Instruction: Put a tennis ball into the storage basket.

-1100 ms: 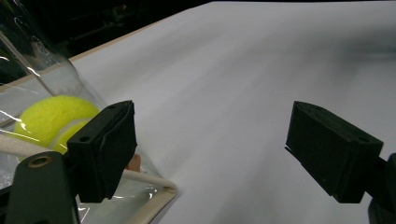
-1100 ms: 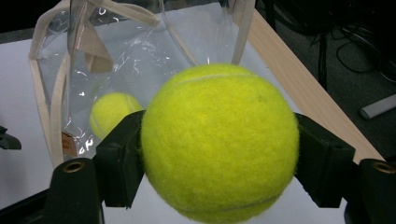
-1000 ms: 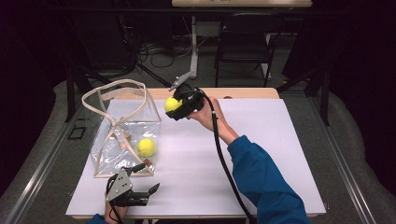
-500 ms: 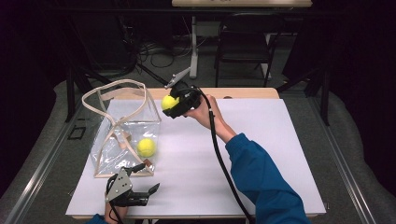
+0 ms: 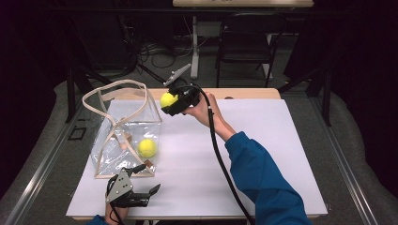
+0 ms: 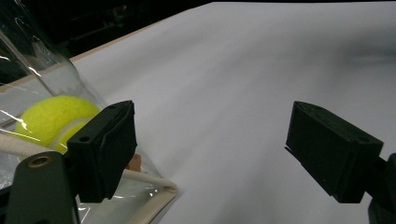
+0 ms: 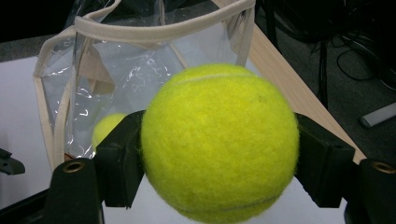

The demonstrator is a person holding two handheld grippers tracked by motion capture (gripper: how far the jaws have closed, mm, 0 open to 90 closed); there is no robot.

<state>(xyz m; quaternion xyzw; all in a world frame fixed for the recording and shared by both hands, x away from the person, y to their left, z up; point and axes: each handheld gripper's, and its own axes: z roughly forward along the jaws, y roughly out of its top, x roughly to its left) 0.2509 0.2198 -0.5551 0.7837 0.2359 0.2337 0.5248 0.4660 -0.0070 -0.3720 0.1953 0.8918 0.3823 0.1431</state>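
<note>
My right gripper (image 5: 170, 102) is shut on a yellow tennis ball (image 5: 168, 100) (image 7: 219, 140), held in the air just right of the clear bag's open top. The clear plastic bag (image 5: 124, 136) (image 7: 140, 70) with beige trim stands on the white table and holds a second tennis ball (image 5: 147, 148) (image 6: 53, 119) (image 7: 106, 128). My left gripper (image 5: 149, 192) (image 6: 212, 149) rests near the table's front left edge, jaws open with nothing between them, just in front of the bag's near corner.
A white sheet (image 5: 263, 140) covers the table; a wooden edge (image 5: 244, 93) shows at the back. A black cable (image 5: 220, 159) trails from the right gripper along the blue sleeve (image 5: 263, 183). Chairs and stands sit in the dark beyond the table.
The right gripper has carried the ball a little to the left and up, toward the bag's opening. The left gripper has stayed put.
</note>
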